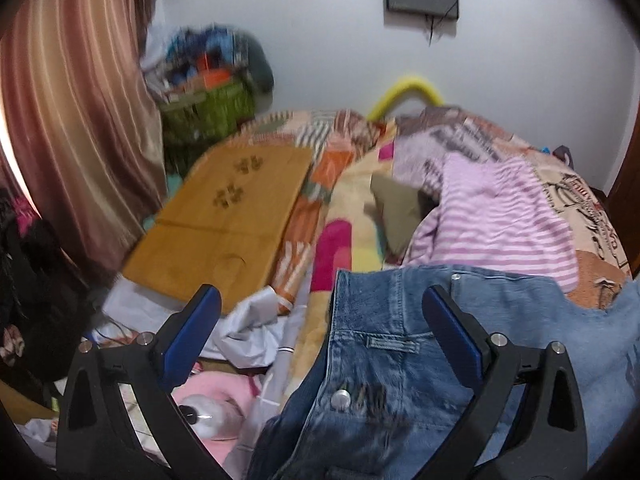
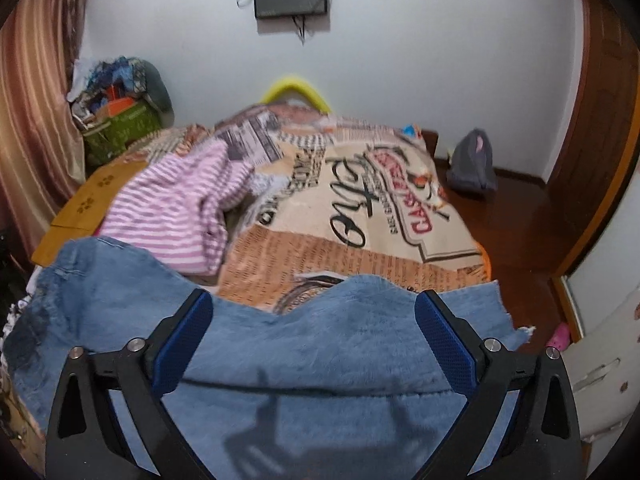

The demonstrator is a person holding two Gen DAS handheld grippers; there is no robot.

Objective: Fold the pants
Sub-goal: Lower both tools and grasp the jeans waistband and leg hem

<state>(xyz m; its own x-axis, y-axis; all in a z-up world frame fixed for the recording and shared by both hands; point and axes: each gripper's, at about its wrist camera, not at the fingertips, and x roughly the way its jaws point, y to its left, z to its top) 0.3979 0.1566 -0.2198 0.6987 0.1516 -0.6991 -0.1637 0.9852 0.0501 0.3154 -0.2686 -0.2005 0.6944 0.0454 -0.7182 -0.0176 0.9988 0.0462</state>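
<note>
Pants (image 1: 400, 364), seemingly untouched, under spread fingers (image 2: 182, 344)

Soft indoor light, motion blur throughout, heavy fisheye bending, dark vignetted corners, faint claw shadow on denim.

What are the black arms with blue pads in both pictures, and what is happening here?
They are two hand-held grippers, each with a camera looking along its fingers. One picture is from the left gripper, the other from the right gripper. Both stand open and hold nothing. Below them, blue jeans lie on a bed: the left view shows the waistband with a button, the right view a frayed leg end. A pink striped top lies behind the jeans. The jeans are not yet folded.
</note>
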